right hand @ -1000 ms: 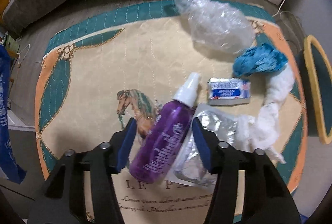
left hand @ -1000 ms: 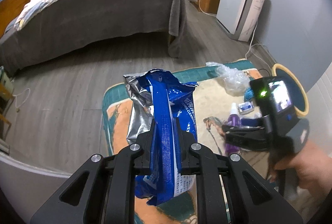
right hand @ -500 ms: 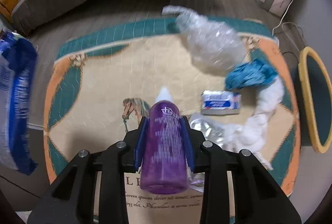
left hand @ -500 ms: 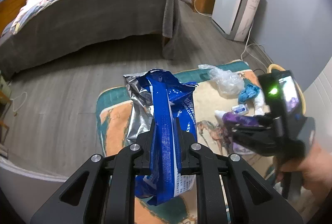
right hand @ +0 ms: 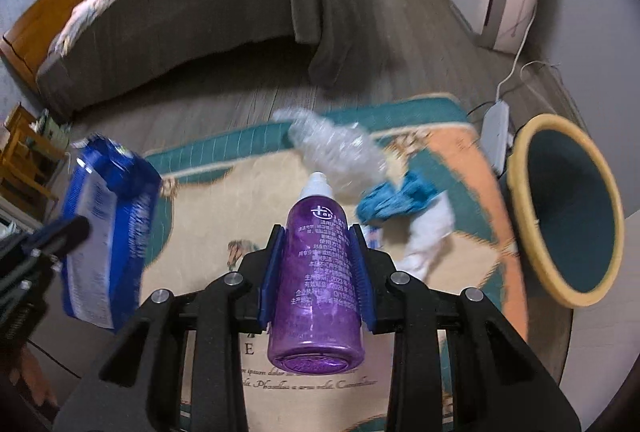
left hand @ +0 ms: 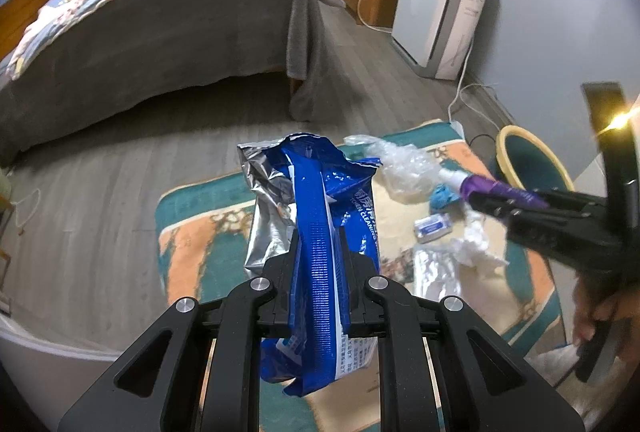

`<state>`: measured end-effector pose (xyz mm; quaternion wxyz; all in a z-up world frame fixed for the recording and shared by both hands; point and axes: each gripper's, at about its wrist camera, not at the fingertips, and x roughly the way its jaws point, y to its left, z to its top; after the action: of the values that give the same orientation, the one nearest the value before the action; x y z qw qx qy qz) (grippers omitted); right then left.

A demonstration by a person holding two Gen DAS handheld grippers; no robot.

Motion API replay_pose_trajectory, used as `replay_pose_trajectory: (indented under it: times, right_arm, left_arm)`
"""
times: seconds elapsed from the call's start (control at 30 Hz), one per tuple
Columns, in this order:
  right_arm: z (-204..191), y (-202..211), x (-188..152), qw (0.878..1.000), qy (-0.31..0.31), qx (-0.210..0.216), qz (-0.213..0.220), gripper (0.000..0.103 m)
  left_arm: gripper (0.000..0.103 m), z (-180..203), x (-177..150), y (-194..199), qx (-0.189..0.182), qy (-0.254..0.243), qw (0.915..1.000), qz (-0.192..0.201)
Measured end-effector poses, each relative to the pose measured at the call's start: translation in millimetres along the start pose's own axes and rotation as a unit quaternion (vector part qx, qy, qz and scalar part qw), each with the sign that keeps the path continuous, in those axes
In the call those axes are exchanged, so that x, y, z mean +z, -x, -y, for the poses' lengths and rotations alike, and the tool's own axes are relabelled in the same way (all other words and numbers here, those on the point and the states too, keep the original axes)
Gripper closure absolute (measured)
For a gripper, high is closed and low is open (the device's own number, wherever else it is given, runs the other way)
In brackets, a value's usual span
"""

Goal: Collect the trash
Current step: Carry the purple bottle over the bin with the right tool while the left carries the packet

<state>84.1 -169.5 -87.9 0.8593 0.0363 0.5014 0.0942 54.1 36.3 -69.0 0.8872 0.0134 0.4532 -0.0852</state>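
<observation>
Between the fingers of the left gripper [left hand: 318,264] hangs a blue wrapper [left hand: 320,232], its ridged seam pinched tight by both pads and its silver lining showing on the left side. The wrapper's top stands above the fingertips and its printed bottom end dangles below them, clear of the rug [left hand: 192,244].

Between the fingers of the right gripper [right hand: 318,264] sits a purple bottle [right hand: 318,284], pressed on both flanks by the blue pads, base toward the camera and white cap pointing away. It is lifted off the rug. In the left wrist view the same bottle pokes out of the right gripper's fingers at the right, and a hand [left hand: 600,316] grips the handle at the edge of the frame.

Just beyond the left gripper's tips, to the right, a foil scrap [left hand: 436,272] lies flat on the rug, with a small blue-and-white packet [left hand: 433,228] a little farther on and a white wad [left hand: 476,240] beside it. Past the bottle's cap lie a crumpled blue scrap [right hand: 400,197] and, farther still, a clear plastic bag [right hand: 336,147].

To the right of the right gripper, off the rug's edge, stands a bin [right hand: 532,220] with a yellow rim and dark teal inside. Farther off are the wood floor, a bed [left hand: 160,23] under a grey cover, and a white appliance [left hand: 440,15] against the wall.
</observation>
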Motion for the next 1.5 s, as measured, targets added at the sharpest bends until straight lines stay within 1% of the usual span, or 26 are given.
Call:
replay_pose_trajectory:
  times: [0.1,0.37,0.57,0.83,1.1,1.23,1.3,1.5]
  right_arm:
    - [12,11,4,1.000,-0.003,-0.003,0.015,0.071]
    - [48,28,11,0.999,-0.017,-0.009,0.036,0.071]
    - [72,41,18,0.998,-0.015,-0.019,0.052,0.071]
    - [108,65,30,0.996,0.005,-0.045,0.074,0.071]
    - [164,80,35,0.994,0.003,-0.082,0.078,0.071]
    - [200,86,37,0.992,-0.020,-0.095,0.079,0.071]
    - [217,84,37,0.992,-0.033,-0.100,0.074,0.071]
    - [257,71,36,0.990,-0.083,-0.101,0.058,0.071]
  left_arm:
    - [0.087,12,4,-4,-0.005,-0.007,1.0000,0.000]
    - [0.087,47,15,-16,-0.023,-0.024,0.9994,-0.002]
    - [0.087,78,26,-25,-0.045,-0.037,0.9983,0.001]
    - [0.087,116,35,-35,-0.072,-0.055,0.9959,0.004]
    - [0.087,152,40,-49,-0.094,-0.071,0.9931,-0.003]
    - [0.087,166,39,-53,-0.108,-0.080,0.9909,-0.007]
    - [0.087,173,39,-54,-0.121,-0.076,0.9897,-0.010]
    - [0.087,192,42,-55,-0.131,-0.077,0.9883,-0.009]
